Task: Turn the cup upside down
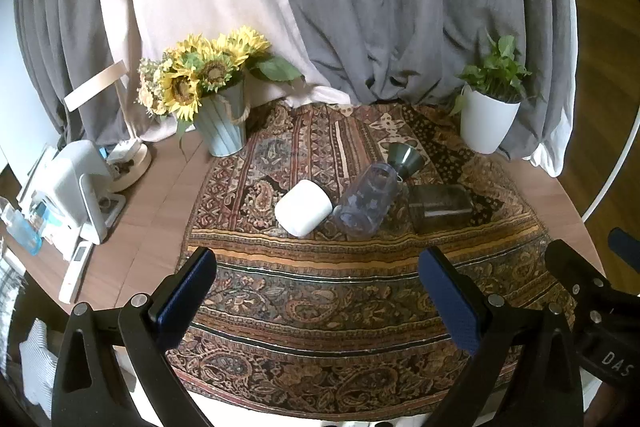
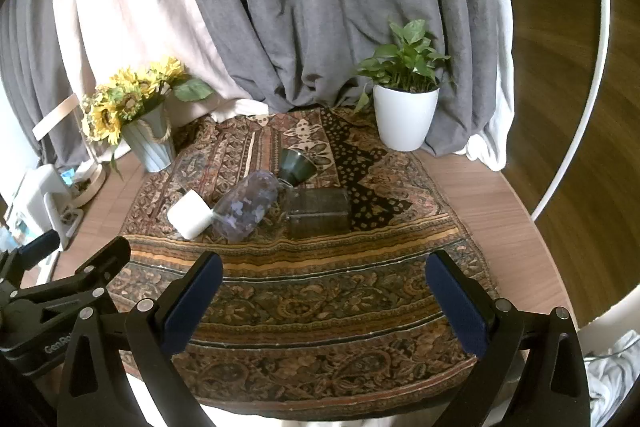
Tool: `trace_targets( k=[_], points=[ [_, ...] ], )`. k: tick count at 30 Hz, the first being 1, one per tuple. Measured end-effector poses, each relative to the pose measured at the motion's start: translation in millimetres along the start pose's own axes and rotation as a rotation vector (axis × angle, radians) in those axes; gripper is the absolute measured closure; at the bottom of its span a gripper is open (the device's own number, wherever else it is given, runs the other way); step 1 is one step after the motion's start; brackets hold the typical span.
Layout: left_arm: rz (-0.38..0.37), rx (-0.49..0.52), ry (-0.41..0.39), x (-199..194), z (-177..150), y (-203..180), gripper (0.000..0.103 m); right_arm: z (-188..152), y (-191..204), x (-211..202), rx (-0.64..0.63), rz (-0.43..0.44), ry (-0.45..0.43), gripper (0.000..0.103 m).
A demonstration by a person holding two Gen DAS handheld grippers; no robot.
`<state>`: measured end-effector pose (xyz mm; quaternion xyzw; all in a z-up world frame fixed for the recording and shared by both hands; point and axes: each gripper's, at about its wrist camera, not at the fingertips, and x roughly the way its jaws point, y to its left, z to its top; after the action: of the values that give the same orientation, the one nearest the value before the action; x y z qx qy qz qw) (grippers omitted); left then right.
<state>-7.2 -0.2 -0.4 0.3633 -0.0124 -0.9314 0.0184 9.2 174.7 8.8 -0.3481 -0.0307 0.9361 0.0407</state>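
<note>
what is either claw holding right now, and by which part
Nothing is held. The left claw and the right claw are both open and empty, short of the cups lying on the patterned cloth.

Four cups sit on one patterned cloth (image 1: 320,291): a white cup (image 1: 303,207), a clear cup (image 1: 368,201), a green cup (image 1: 405,157) and a smoky glass (image 1: 442,207). Two pots at the back: one of sunflowers (image 1: 222,125), one white pot (image 1: 486,123) with a green plant. One lamp (image 1: 120,131) at left. Two grippers, left (image 1: 320,291) and right (image 2: 324,303), two fingers each.
</note>
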Motion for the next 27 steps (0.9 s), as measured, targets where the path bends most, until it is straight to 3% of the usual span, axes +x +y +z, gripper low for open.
trace_targets(
  k=[27],
  points=[
    [0.009, -0.053, 0.001, 1.1, 4.8, -3.6, 0.0, -0.4, -2.2, 1.7, 0.018, 0.001, 0.002, 0.001]
  ],
)
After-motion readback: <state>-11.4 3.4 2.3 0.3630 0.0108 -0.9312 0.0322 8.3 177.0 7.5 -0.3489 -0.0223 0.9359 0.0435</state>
